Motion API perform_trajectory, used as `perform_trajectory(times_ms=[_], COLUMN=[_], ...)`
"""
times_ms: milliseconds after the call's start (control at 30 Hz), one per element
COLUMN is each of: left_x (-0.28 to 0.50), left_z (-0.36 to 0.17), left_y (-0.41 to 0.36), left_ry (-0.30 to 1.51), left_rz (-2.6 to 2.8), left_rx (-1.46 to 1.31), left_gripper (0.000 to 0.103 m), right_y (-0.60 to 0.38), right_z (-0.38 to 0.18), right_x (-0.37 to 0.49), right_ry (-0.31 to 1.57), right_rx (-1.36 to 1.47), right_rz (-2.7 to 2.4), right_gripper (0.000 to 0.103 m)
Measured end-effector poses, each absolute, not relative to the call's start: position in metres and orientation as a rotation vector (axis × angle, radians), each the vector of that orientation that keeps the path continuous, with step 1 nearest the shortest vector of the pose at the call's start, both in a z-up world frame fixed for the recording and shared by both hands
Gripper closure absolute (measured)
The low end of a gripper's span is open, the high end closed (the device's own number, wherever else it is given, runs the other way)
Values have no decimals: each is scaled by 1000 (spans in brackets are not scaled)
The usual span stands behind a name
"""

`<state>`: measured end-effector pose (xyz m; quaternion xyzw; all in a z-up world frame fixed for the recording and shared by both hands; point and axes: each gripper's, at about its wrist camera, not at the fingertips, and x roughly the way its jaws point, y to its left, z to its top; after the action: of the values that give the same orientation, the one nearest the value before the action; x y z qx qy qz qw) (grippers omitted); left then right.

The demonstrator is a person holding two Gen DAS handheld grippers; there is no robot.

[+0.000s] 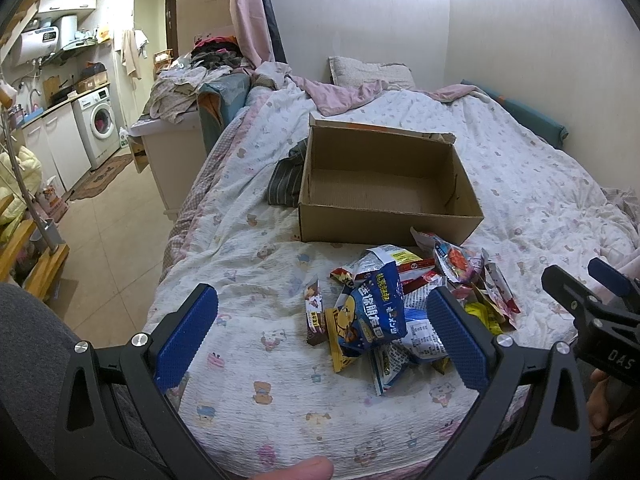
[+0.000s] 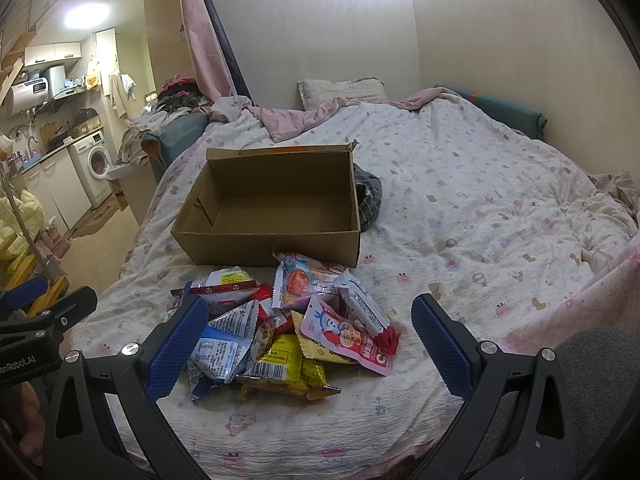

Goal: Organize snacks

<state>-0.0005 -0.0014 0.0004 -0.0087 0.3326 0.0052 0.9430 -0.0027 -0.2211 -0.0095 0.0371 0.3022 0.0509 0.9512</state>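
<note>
A pile of snack packets (image 1: 404, 308) (image 2: 288, 328) lies on the bed near its front edge. A blue packet (image 1: 374, 312) tops the pile's left side; a pink packet (image 2: 348, 336) and a yellow one (image 2: 284, 364) lie on its right side. An empty open cardboard box (image 1: 384, 184) (image 2: 272, 208) stands just behind the pile. My left gripper (image 1: 324, 340) is open and empty, hovering over the pile's left part. My right gripper (image 2: 304, 348) is open and empty over the pile's right part; it also shows in the left wrist view (image 1: 592, 280).
The bed (image 1: 256, 240) (image 2: 480, 208) has a patterned quilt, a pillow (image 2: 344, 92) and a pink blanket (image 1: 340, 94) at the far end. A dark striped cloth (image 1: 286, 178) (image 2: 368, 196) lies beside the box. The floor and a washing machine (image 1: 98, 128) are to the left.
</note>
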Motion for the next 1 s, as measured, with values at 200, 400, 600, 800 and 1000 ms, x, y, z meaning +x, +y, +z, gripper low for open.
perform_trajectory(times_ms=[200,400,600,800,1000], left_x=[-1,-1,-1,-1,0], left_z=[0,0,0,0,1], left_y=[-1,-1,-1,0,1], left_ry=[679,679,679,679,683], left_rz=[12,11,11,11,12], left_rx=[-20,-19,-21,-21,-23], left_gripper=[0,0,0,0,0], right_y=[-221,-221,-221,-221,-222], right_z=[-9,-9,-9,-9,-8], right_x=[-3,-3,-3,-3,-2], right_ry=[616,616,617,618,619], right_rx=[76,77,77,76,80], right_rz=[103,104,103,104,104], right_gripper=[0,0,0,0,0])
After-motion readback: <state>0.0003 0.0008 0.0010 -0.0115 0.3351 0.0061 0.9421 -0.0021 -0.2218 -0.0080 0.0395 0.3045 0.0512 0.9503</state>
